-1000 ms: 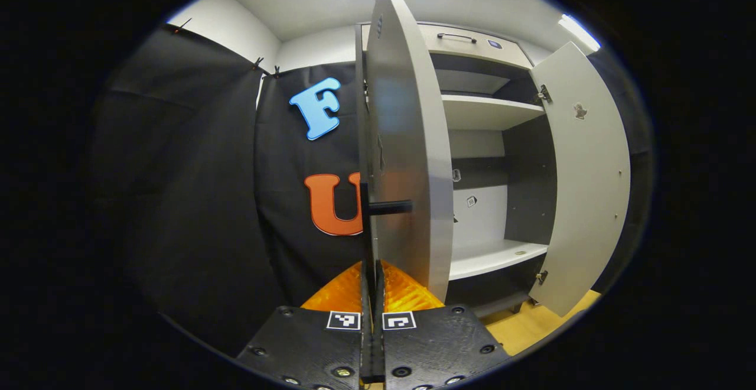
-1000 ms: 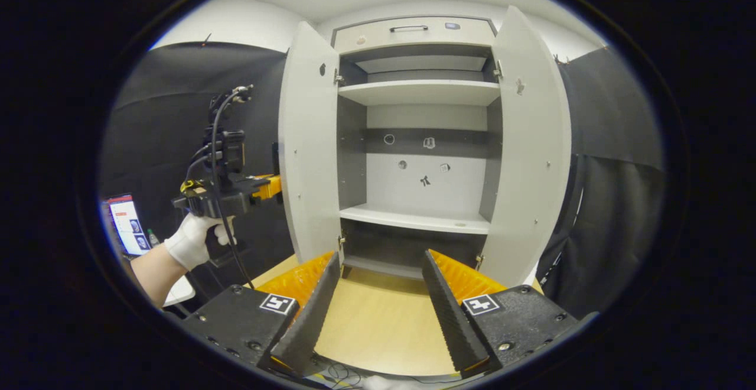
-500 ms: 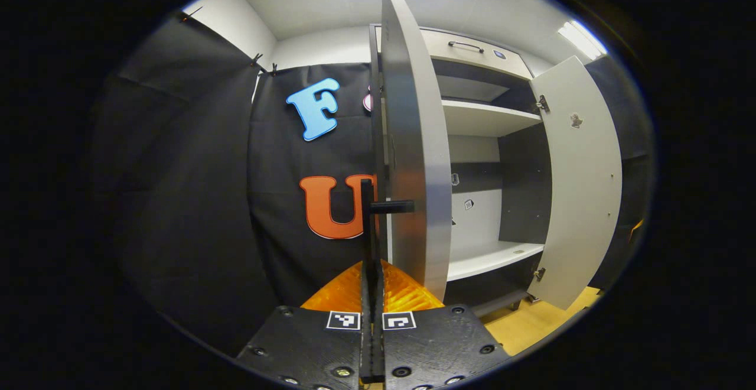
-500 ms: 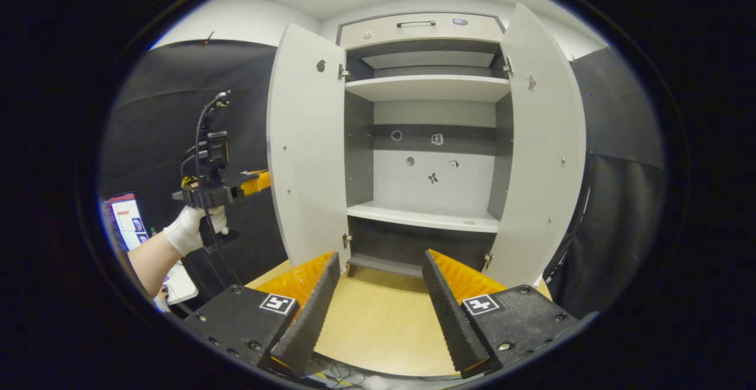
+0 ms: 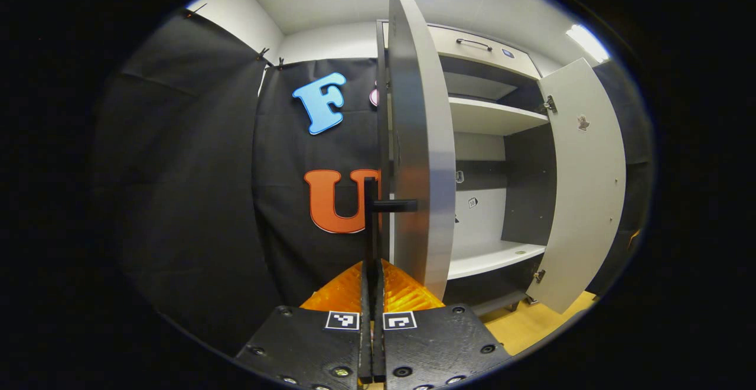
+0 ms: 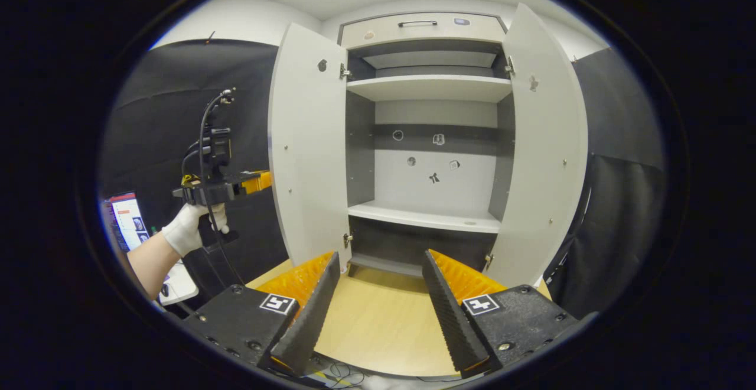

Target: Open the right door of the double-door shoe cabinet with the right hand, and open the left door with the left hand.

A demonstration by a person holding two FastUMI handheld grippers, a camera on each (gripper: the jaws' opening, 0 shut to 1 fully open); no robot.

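The grey shoe cabinet (image 6: pixel 431 88) stands with both doors swung out. In the left gripper view, the left door (image 5: pixel 422 159) is edge-on just right of centre, and my left gripper (image 5: pixel 372 269) is shut on its thin black handle (image 5: pixel 370 218). The right door (image 5: pixel 582 183) hangs wide open beyond. In the right gripper view, the left door (image 6: pixel 307 148) and right door (image 6: pixel 543 153) flank empty shelves. My right gripper (image 6: pixel 381 266) is open and holds nothing, well short of the cabinet. The left gripper (image 6: pixel 260 182) reaches behind the left door, held by a gloved hand (image 6: pixel 186 230).
A closed drawer (image 6: pixel 417 23) with a bar handle tops the cabinet. A light wooden floor (image 6: pixel 378 319) lies before it. Black cloth walls close in on both sides. A lit screen (image 6: pixel 127 221) sits low at the left, near the person's arm.
The left door has swung a little wider, pulled by my left gripper on its handle. The right gripper has hardly moved and stays open.
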